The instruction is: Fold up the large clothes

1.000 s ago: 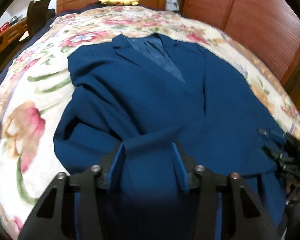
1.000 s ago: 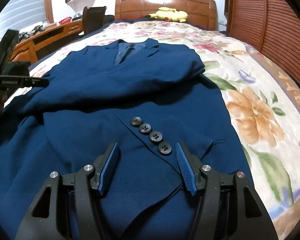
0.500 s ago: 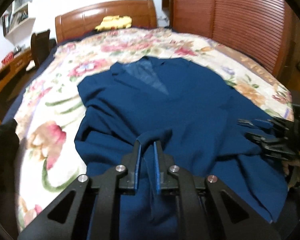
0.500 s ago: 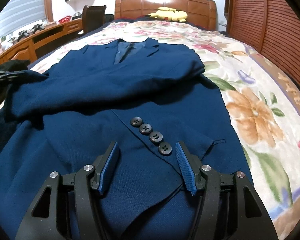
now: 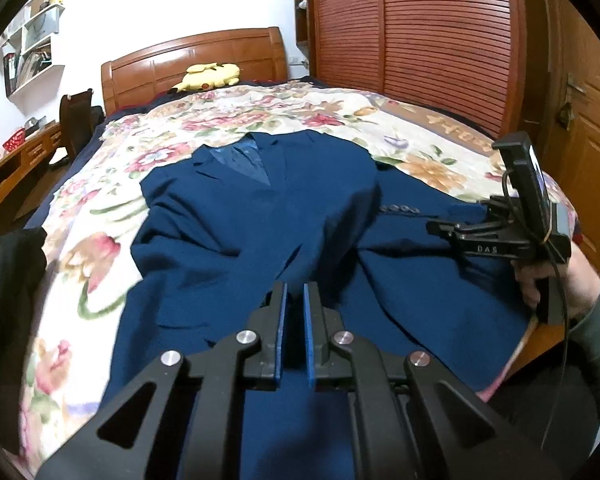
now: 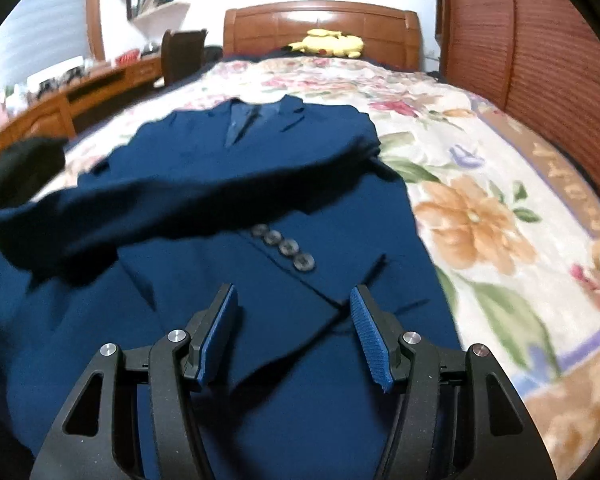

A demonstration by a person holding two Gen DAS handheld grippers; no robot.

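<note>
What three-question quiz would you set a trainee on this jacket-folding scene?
1. True or false: the right claw is clamped on the cuff buttons.
2. Pick one: the left claw grips A) the blue jacket's sleeve, B) the bedspread, C) nothing.
3. Fill in: the cuff shows ____ buttons.

Key
1. False: it stands open, the buttons beyond its tips.
2. A: its jaws have just been closing, with the sleeve between them.
3. Four.
</note>
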